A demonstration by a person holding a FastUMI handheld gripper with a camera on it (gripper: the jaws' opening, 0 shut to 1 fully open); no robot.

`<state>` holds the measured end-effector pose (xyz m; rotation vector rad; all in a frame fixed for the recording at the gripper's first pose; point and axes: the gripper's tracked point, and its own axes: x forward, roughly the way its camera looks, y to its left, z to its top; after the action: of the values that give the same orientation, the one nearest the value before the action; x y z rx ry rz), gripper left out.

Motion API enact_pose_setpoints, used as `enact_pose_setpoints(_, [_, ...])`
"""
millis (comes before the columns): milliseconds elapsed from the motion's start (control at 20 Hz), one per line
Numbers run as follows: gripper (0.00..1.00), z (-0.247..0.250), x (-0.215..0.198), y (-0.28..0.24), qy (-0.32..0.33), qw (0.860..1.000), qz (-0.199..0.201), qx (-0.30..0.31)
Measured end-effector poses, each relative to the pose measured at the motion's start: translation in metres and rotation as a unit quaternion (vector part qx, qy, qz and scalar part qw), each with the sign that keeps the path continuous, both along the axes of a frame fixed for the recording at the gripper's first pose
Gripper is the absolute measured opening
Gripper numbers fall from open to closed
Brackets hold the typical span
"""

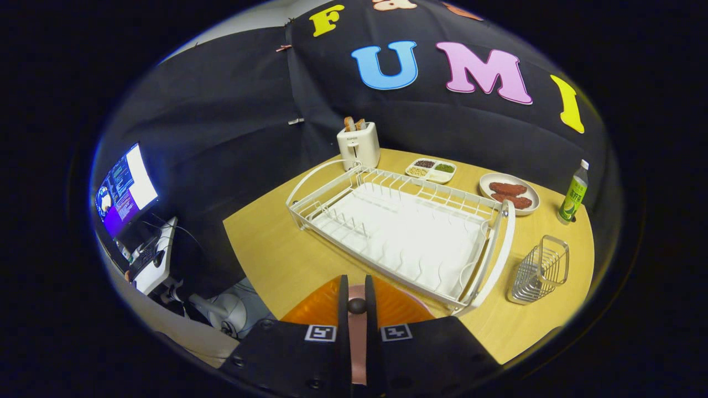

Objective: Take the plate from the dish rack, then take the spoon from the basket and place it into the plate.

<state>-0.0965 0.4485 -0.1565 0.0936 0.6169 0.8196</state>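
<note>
A: What do you have in stock, largest first?

B: Item one, your table [265, 260], wood-topped. Item two, the dish rack [404, 232], white wire, lying at the table's middle; take it as your landmark.

A: And the plate?

B: The plate [315, 307], orange, sits on the table just on your side of the rack, under your gripper [357, 296]. The fingers stand nearly together on a pink spoon [358, 331], both pressing its handle, held over the plate.

A: Smaller pieces?

B: Beyond the rack, a toaster [358, 145]. Behind the rack's far rail, a tray of beans [431, 170] and a dish of red food [509, 192]. Right of the rack, the wire basket [539, 271]; beyond it, a green bottle [573, 193].
</note>
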Motion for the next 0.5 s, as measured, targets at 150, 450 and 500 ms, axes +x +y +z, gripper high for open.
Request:
enact_pose_setpoints(150, [0.17,-0.01,-0.003,-0.012,0.008,1.0,0.004,-0.017])
enact_pose_setpoints(450, [0.49,-0.016,0.006,-0.013,0.017,1.0,-0.005,-0.02])
enact_pose_setpoints(500, [0.6,-0.014,0.006,-0.011,0.017,1.0,-0.004,-0.019])
